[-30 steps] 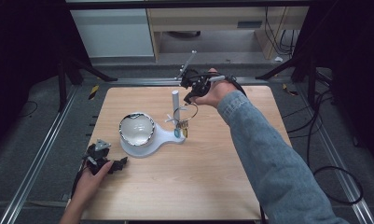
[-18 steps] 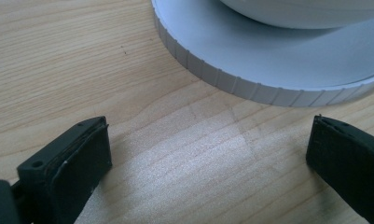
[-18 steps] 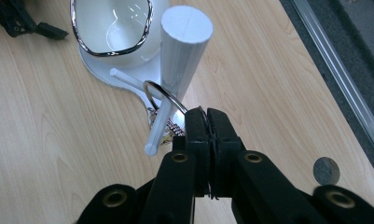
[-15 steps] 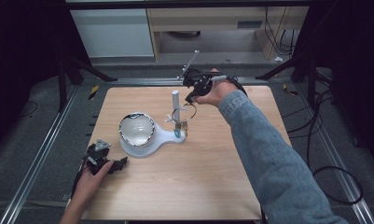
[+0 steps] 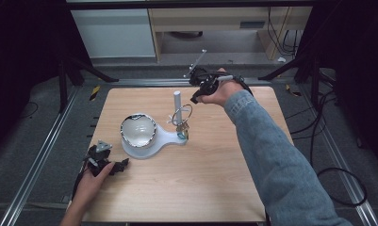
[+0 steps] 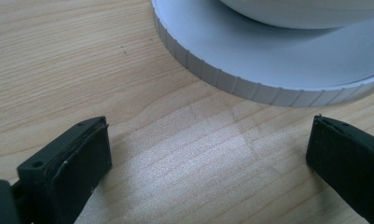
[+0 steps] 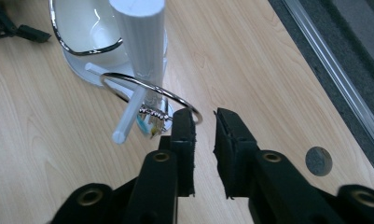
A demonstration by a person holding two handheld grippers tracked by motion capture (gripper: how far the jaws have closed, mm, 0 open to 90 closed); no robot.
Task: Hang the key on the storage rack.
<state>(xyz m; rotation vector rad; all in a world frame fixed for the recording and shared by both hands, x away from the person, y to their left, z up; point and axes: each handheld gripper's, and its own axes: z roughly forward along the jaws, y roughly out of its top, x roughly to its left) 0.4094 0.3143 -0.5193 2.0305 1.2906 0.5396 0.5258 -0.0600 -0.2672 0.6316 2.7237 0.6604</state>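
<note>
Bracelet [image 7: 149, 88]: a thin silver ring that is hanging on the cross peg of the white jewelry stand [image 5: 151, 139], just beside the upright post [image 5: 176, 101]; in the right gripper view it is sitting right in front of the jaw tips, not between them.
Charms: a small coiled, greenish cluster [image 7: 153, 119] is dangling under the bracelet, close to the post's foot.
Right gripper [image 7: 204, 119]: it is hovering over the far side of the table [image 5: 215, 183], just behind the stand, with its jaws standing a narrow gap apart and having just been opening; nothing is lying between the pads.
Left gripper [image 6: 208, 149]: it is resting low on the table at the near left corner, jaws spread wide, gripping nothing, with bare wood between them and the stand's ribbed base rim just ahead.
Bowl [image 5: 138, 129]: the chrome-rimmed dish is sitting on the stand's round base, left of the post.
Sleeve [image 5: 271, 160]: a blue denim arm is reaching across the right half of the table.
</note>
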